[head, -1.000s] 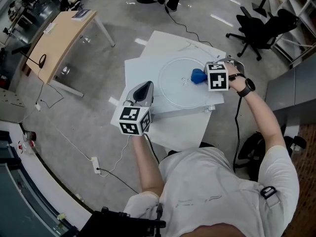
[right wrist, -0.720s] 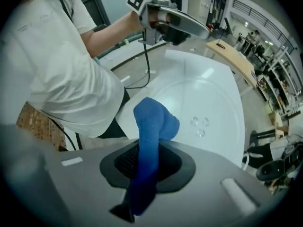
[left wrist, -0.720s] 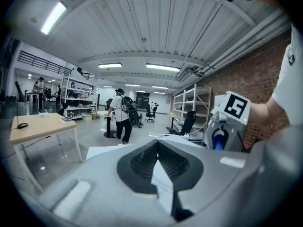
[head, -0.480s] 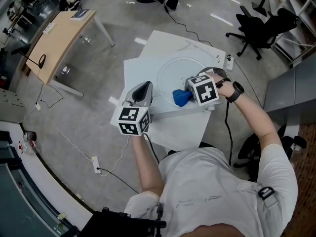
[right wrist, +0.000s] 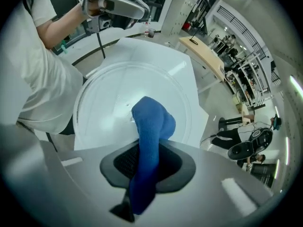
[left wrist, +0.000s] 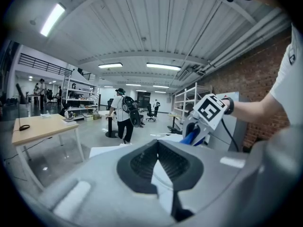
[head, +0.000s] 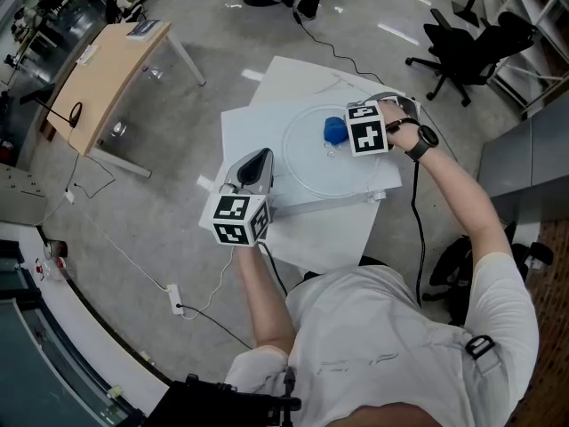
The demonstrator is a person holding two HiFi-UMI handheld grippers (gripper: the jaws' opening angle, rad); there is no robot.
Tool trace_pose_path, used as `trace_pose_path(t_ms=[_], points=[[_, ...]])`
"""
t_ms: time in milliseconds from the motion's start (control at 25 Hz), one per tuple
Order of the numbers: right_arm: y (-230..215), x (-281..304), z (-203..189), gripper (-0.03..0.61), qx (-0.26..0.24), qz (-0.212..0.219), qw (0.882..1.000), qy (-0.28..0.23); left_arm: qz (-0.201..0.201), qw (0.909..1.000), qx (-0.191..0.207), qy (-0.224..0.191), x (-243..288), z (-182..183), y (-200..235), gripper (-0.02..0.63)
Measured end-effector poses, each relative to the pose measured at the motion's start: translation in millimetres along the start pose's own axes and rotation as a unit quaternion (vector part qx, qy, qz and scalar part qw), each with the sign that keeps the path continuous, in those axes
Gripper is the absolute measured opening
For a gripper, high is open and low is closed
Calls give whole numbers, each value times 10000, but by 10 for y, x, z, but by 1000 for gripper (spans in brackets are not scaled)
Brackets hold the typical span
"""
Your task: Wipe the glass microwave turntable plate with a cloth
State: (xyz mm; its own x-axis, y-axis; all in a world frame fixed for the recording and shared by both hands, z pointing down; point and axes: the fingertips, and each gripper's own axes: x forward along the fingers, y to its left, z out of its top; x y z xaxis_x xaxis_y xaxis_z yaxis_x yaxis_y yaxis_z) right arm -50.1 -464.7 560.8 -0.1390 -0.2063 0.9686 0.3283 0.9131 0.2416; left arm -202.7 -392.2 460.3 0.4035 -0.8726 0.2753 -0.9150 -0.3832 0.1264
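1. the round glass plate [head: 308, 165] lies flat on the white board [head: 247, 124]; round, so no long side.
2. the right gripper [head: 345, 133] pinches the blue cloth [head: 334, 131]; the cloth's long side points down onto the plate's far half.
3. the left gripper [head: 259, 162], jaws pressed together, sits left of the plate, at the board's edge.
4. the plate's near half is bare.

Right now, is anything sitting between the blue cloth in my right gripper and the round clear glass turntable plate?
Nothing visible does. The blue cloth, clamped in the right gripper, sits directly over the round clear glass turntable plate. In the right gripper view the plate's surface shows bare all around the cloth.
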Motion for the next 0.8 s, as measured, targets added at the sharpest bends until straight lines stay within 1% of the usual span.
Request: trace_pose_path(t_ms=[80,200,320,440,520,600,720,800], points=[[177,-54,-128,69,-64,263,9995,163,-22,10000,-4,31,29,-25,0,-2],[524,-150,-143,69,-436,672,9965,246,-44,10000,-8,61,61,-48,-5,-2],[860,-232,40,69,-839,1046,9909,99,-41,10000,-25,46,66,-50,0,-2],[1050,-279,350,69,-1186,1258,9847,-204,-41,10000,-33,55,60,-50,8,-2],[1033,-264,567,71,-1256,1235,9833,-462,-45,10000,-28,66,62,-49,6,-2],[891,-215,741,71,-1129,1059,9854,-711,-36,10000,-25,70,67,-45,10,-2],[563,-119,845,71,-603,707,9906,-1001,-12,10000,-26,53,53,-40,35,-2],[353,-33,750,71,-178,458,9931,-1065,1,10000,-32,38,33,-53,51,-2]])
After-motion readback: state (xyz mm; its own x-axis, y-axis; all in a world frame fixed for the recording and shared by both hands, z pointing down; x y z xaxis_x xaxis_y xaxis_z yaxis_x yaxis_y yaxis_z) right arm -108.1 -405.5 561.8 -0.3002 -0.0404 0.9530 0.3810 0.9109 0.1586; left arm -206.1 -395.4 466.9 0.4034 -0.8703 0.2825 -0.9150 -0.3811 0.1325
